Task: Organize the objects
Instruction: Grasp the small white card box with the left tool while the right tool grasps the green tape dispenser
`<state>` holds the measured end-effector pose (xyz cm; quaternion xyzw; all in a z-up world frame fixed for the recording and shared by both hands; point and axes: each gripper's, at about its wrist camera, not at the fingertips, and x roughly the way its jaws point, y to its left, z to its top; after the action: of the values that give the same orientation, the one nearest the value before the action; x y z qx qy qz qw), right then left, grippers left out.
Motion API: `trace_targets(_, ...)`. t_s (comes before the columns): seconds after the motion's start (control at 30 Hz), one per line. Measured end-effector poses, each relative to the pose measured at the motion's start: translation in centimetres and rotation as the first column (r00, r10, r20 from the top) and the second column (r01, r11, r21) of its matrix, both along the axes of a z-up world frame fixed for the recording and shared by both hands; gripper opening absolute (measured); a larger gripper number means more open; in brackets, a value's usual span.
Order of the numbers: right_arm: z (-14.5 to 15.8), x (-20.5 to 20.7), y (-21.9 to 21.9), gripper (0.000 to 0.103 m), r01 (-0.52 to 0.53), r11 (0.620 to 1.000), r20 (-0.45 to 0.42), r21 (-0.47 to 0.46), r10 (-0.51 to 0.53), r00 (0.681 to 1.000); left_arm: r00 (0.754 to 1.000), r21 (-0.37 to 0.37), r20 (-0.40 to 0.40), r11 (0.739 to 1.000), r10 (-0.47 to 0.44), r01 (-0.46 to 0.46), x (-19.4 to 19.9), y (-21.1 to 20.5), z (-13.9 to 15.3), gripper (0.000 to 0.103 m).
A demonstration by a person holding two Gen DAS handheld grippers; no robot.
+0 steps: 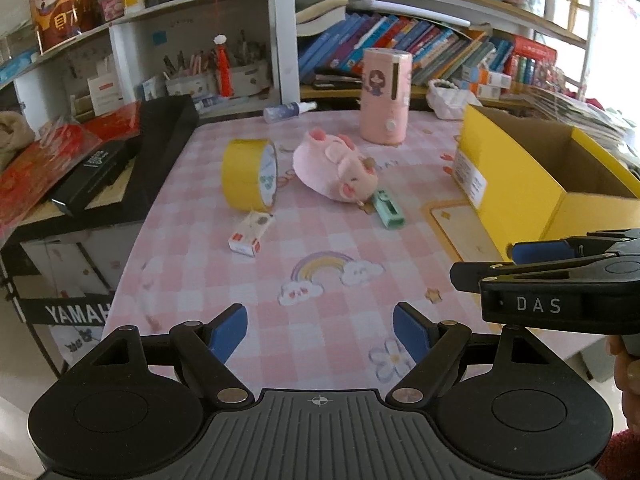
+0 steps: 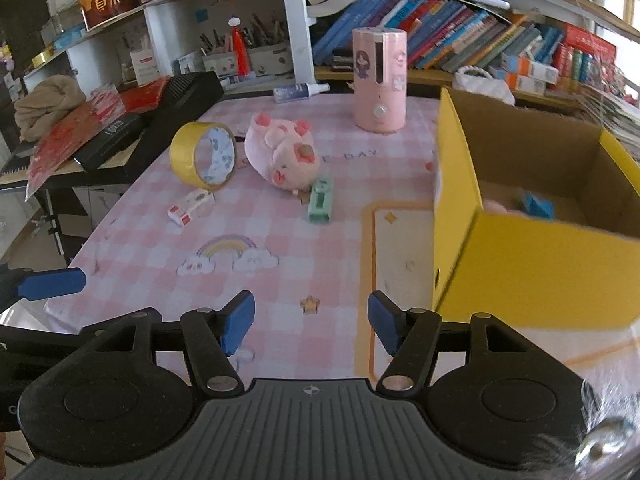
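Observation:
On the pink checked tablecloth (image 1: 280, 264) lie a yellow tape roll (image 1: 250, 174) (image 2: 202, 154), a pink pig plush (image 1: 340, 166) (image 2: 286, 154), a green stapler (image 1: 387, 208) (image 2: 320, 200) and a small white-and-red box (image 1: 250, 234) (image 2: 191, 207). A yellow cardboard box (image 1: 520, 184) (image 2: 520, 256) stands open on the right, with a pink thing and a blue thing (image 2: 538, 205) inside. My left gripper (image 1: 320, 332) is open and empty near the table's front edge. My right gripper (image 2: 311, 328) is open and empty beside the box's near left corner.
A tall pink canister (image 1: 386, 96) (image 2: 380, 80) stands at the back of the table, a spray bottle (image 1: 288, 111) (image 2: 302, 90) lies behind. A black keyboard and red packets (image 1: 92, 160) fill the left side. Bookshelves (image 2: 460, 36) rise behind.

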<state>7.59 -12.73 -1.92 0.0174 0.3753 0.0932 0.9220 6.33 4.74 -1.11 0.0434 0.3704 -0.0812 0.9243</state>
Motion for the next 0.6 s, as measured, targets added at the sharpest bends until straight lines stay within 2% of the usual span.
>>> trace_targets(0.6,0.0,8.1,-0.6,0.061,-0.079,0.997,0.014,-0.017,0.079,0.997,0.995,-0.008,-0.001,0.995,0.103,-0.103,6.0,-0.7,-0.2,0.082)
